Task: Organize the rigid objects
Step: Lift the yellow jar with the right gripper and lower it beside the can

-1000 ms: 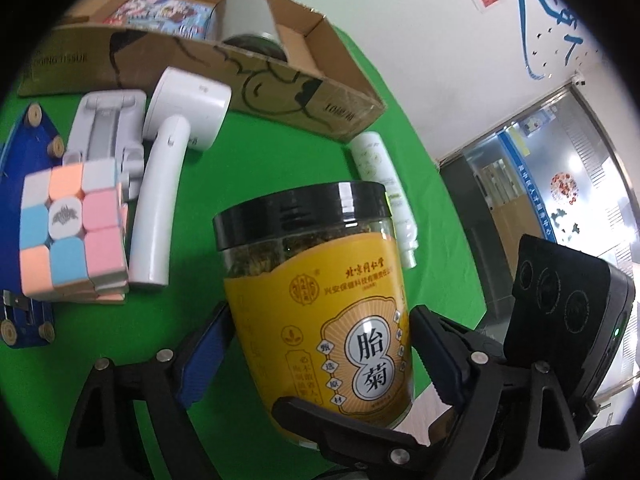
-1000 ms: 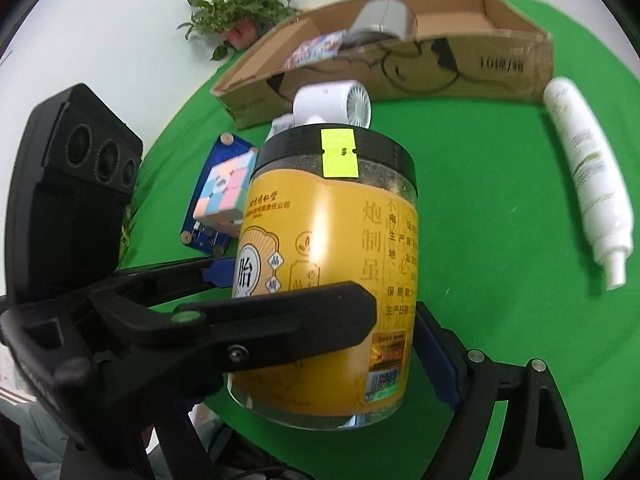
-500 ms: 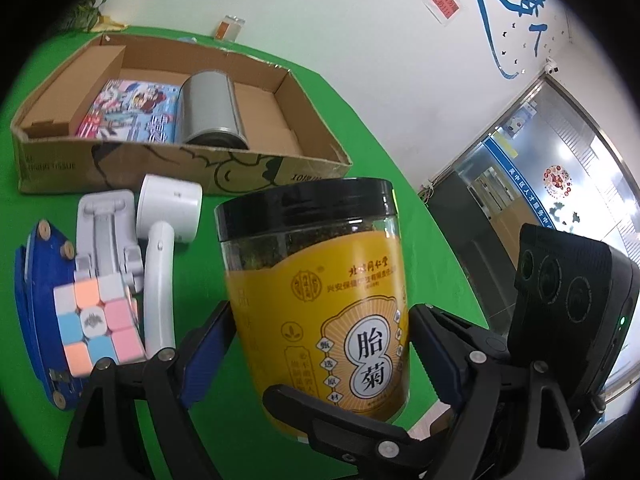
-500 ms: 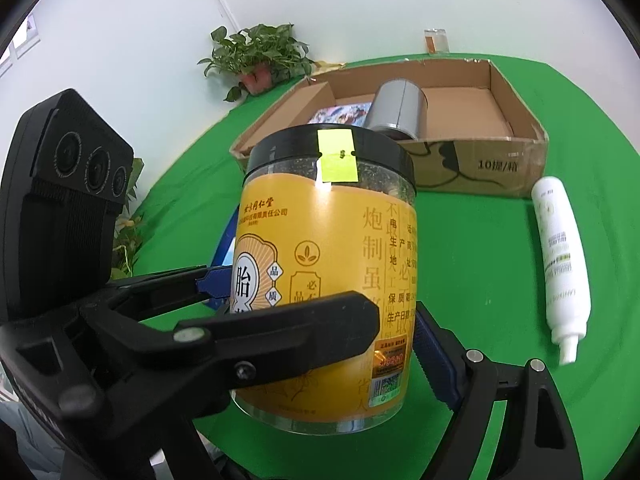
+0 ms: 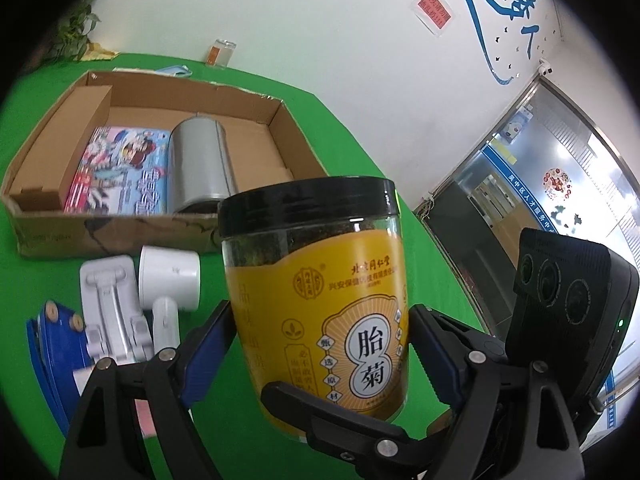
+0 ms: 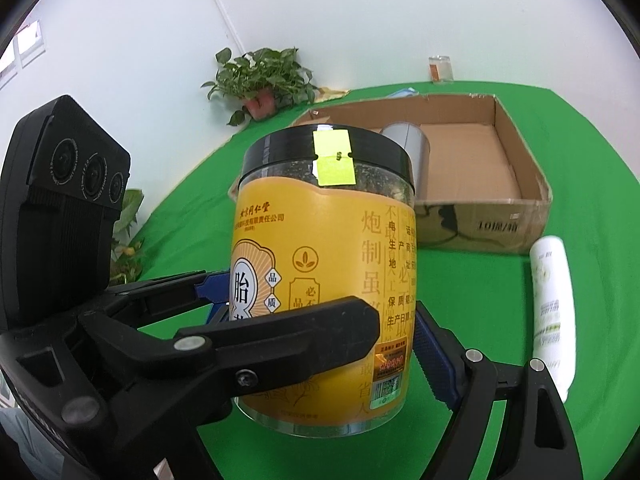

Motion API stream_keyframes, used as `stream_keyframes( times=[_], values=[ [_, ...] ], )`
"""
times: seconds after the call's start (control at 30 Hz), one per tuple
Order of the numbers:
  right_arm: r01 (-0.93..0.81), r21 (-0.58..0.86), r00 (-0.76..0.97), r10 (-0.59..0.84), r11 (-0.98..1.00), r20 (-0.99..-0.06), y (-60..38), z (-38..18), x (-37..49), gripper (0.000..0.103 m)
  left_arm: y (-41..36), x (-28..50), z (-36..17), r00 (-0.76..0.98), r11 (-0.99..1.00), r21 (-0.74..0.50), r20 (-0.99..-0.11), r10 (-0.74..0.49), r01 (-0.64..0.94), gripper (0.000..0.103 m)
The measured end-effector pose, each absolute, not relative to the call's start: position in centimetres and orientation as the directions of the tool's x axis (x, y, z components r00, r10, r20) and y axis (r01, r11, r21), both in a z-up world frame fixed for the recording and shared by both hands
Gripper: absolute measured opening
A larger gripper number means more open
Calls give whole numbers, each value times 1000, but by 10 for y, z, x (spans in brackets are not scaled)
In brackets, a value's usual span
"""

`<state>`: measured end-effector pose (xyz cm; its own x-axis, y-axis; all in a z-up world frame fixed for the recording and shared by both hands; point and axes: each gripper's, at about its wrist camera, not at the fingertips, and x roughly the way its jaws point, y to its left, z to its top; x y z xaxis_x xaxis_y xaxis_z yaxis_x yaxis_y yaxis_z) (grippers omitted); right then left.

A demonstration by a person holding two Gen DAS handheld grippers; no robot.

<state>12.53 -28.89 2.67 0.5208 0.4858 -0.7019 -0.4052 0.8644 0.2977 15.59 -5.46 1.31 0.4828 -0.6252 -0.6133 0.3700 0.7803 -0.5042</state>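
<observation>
Both the left gripper (image 5: pixel 320 344) and the right gripper (image 6: pixel 320 340) pinch the yellow-labelled jar (image 5: pixel 316 292) between their fingers, upright above the green tabletop (image 6: pixel 500 292), near the cardboard box (image 5: pixel 276 120).

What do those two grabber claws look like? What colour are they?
Both are black. The left gripper and right gripper each have two long angular fingers with blue ridged pads inside and silver round bolts. Each carries a black box with three round lenses; one shows a tiny green light.
</observation>
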Motion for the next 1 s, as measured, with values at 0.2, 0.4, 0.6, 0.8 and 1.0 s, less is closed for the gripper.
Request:
stream_keyframes(
  times=[0.2,0.4,0.6,0.8,1.0],
  values=[
    [-403,298,545,488,865,-682,-294,49,161,83,-66,191,39,495,791,-463,-617,-612,400,85],
    [-411,304,509,493,859,-705,-296,75,223,83,-70,249,56,472,800,-464,-647,-599,380,85],
    [-399,321,422,483,859,-767,-300,79,291,83,-80,304,53,416,809,-470,-695,-586,353,85],
    [-348,343,365,463,872,-807,-315,55,339,83,-97,340,25,347,813,-472,-740,-576,341,85],
    [-308,382,307,471,871,-827,-333,10,363,83,-114,364,-13,287,832,-467,-788,-545,298,85]
  ],
)
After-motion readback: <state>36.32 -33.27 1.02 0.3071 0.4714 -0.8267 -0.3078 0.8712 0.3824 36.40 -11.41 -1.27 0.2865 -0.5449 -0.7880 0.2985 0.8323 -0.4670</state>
